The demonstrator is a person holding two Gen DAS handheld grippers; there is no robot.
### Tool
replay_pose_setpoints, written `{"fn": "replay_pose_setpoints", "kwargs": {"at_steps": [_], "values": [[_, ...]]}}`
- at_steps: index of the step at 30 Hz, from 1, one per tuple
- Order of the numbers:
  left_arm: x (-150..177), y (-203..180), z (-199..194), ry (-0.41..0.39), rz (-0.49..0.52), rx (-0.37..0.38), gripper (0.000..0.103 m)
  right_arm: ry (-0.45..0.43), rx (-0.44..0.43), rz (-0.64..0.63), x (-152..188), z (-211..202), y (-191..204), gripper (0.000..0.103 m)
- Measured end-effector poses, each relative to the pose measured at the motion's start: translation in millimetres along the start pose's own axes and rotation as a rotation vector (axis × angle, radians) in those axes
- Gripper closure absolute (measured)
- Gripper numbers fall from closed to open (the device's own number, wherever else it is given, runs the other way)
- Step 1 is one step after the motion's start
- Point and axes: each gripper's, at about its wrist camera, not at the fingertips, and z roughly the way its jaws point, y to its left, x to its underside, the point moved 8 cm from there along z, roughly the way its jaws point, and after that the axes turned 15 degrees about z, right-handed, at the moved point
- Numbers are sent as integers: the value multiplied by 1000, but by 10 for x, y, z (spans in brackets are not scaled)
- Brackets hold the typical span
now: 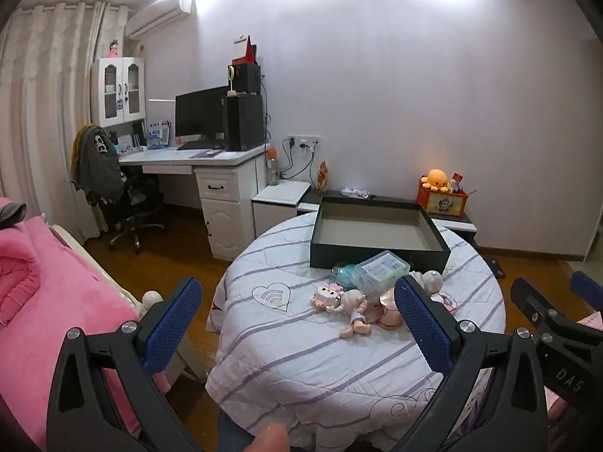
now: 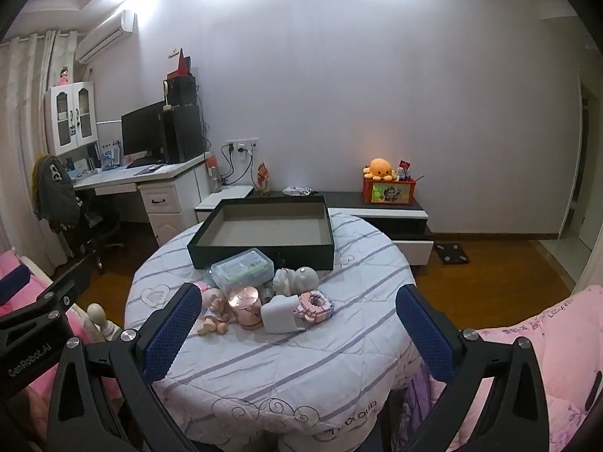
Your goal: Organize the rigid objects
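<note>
So far we have both claws spread wide and holding nothing: the left claw (image 1: 297, 324) hangs short of the pile, and the right claw (image 2: 297, 324) does the same from the other side.

Just beyond them, on the round bench (image 2: 320, 369) with its striped cloth, the toys still lie in one loose heap near the middle. We can make out a small doll (image 2: 213, 314) on its back, a pink round tin (image 2: 247, 307), a white block (image 2: 279, 312), a pink brick ring (image 2: 314, 305), a pale figurine (image 2: 297, 278) and a clear plastic case (image 2: 243, 269) resting on top of other pieces.

Behind the heap, touching its far edge, sits the dark shallow box (image 2: 264, 254). Its floor looks bare in both views. So we judge the sorting not yet begun: nothing is in the box, and every piece remains to be lifted in.

The pieces look hard, small and crowded, several leaning on each other.
</note>
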Motion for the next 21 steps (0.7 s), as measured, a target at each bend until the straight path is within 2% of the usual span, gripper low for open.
{"fn": "replay_pose_setpoints", "kwargs": {"at_steps": [14, 21], "values": [[29, -85, 26, 2, 21, 10, 0, -13, -3, 15, -38, -68, -17, 0], [61, -99, 28, -1, 13, 50, 0, -10, -5, 13, -45, -74, -28, 0]]}}
